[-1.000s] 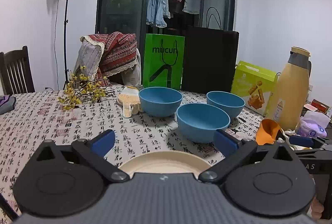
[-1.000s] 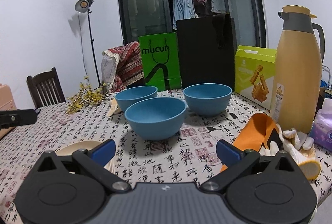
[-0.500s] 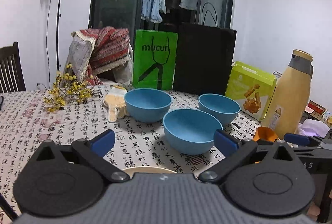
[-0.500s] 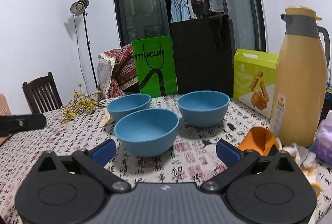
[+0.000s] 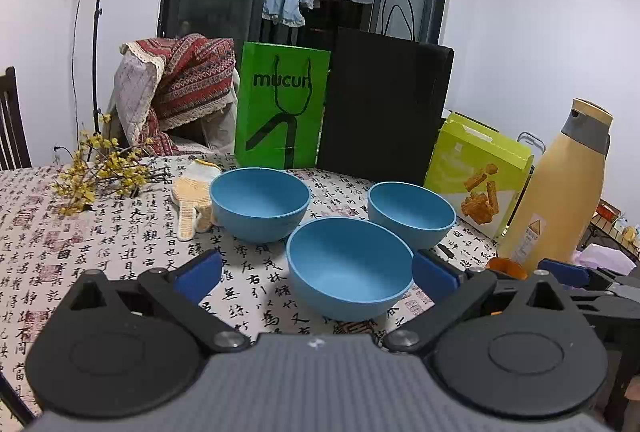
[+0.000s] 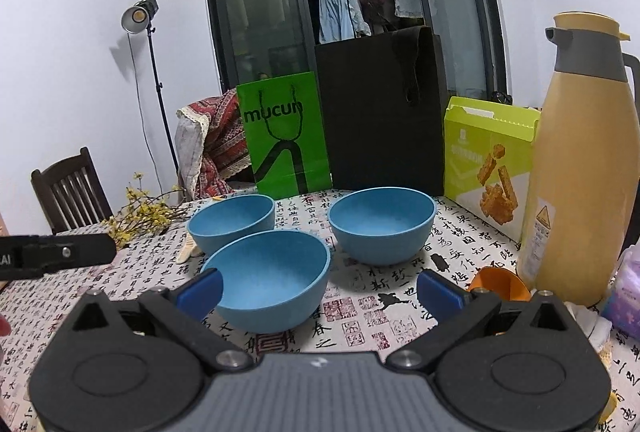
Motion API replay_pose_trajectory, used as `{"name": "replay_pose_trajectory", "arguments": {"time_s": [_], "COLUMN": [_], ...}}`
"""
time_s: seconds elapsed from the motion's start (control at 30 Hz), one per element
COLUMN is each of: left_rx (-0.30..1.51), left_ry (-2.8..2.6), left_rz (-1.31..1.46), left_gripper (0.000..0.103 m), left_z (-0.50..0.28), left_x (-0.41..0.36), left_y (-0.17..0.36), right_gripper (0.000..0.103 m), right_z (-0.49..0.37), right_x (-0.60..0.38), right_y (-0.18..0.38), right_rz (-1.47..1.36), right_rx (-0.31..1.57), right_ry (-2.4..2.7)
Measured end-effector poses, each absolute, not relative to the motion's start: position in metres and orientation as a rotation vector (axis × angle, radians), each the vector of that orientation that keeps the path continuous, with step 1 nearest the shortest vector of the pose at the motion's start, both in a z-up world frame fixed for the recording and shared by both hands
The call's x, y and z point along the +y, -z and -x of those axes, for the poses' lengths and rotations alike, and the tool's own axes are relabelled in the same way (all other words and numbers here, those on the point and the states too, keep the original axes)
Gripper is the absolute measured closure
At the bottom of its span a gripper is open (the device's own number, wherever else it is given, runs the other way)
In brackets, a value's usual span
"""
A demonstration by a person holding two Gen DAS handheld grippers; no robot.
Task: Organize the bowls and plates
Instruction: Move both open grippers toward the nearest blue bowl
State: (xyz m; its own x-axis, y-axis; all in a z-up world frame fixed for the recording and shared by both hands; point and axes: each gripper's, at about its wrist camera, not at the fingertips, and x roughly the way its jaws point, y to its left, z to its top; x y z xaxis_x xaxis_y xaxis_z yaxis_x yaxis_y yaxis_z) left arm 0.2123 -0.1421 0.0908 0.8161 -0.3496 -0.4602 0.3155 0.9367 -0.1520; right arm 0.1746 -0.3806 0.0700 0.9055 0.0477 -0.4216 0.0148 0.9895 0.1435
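Observation:
Three blue bowls stand close together on the patterned tablecloth. In the left wrist view the nearest bowl [image 5: 348, 272] sits just beyond my left gripper [image 5: 316, 275], which is open and empty. Behind it stand a left bowl [image 5: 260, 204] and a right bowl [image 5: 412, 214]. In the right wrist view the nearest bowl [image 6: 272, 276] lies ahead and left of centre of my open, empty right gripper [image 6: 319, 293], close to its left finger. The other two bowls [image 6: 232, 222] [image 6: 382, 224] stand behind it. No plate shows in either view.
A tall yellow thermos [image 6: 580, 172] and a lime snack box [image 6: 488, 160] stand at the right. A green bag [image 5: 280, 112] and a black bag [image 5: 384, 104] stand behind the bowls. Yellow flowers [image 5: 100, 168], a knitted glove [image 5: 192, 200] and an orange cloth [image 6: 500, 282] lie on the table.
Both grippers have moved forward toward the bowls, which look larger now. The cream plate seen under the left gripper has dropped out of view. Both grippers stay open.

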Motion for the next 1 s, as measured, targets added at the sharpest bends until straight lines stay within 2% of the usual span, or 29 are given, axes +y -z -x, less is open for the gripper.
{"name": "replay_pose_trajectory", "arguments": {"time_s": [0.43,1.0], "left_rx": [0.546,0.689], "left_ry": [0.285,0.169], "left_rz": [0.064,0.056], "left_gripper": [0.0,0.0], "left_z": [-0.248,-0.312], "left_x": [-0.153,-0.164], "left_y": [-0.091,-0.069], "right_gripper": [0.0,0.0], "right_z": [-0.207,-0.265], "right_x": [-0.382,-0.389], "right_y": [-0.073,-0.056], "right_rz": [-0.13,-0.206], "right_rx": [0.479,0.585], "right_ry": [-0.018,-0.029]}}
